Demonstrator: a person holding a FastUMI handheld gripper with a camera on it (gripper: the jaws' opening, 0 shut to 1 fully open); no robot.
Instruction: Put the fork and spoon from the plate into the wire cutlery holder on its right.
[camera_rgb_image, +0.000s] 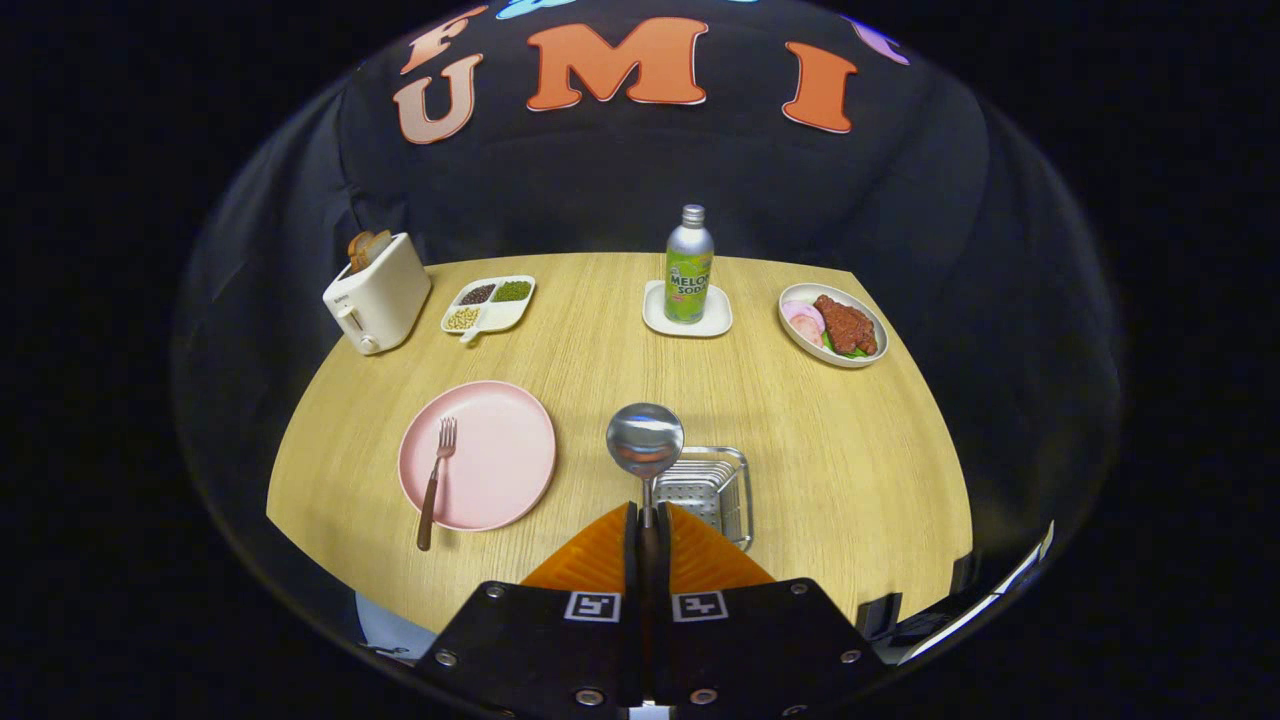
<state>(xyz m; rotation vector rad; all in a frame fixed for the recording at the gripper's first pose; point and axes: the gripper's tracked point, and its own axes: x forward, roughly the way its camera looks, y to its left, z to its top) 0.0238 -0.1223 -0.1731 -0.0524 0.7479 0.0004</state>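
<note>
Gripper (648, 520) clamped tight on spoon (645, 442) above wire cutlery holder (712, 487); fork (436, 478) on pink plate (490, 455).

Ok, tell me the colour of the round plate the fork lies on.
Pale pink round plate, gripper view.

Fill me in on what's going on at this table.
A person's handheld gripper has its fingers shut on the handle of a spoon, whose bowl sticks up just ahead of them, in front of the wire cutlery holder. The fork lies on the pink plate to the holder's left, its handle hanging over the near rim. So the spoon is in transit and the fork is yet to be taken.
</note>
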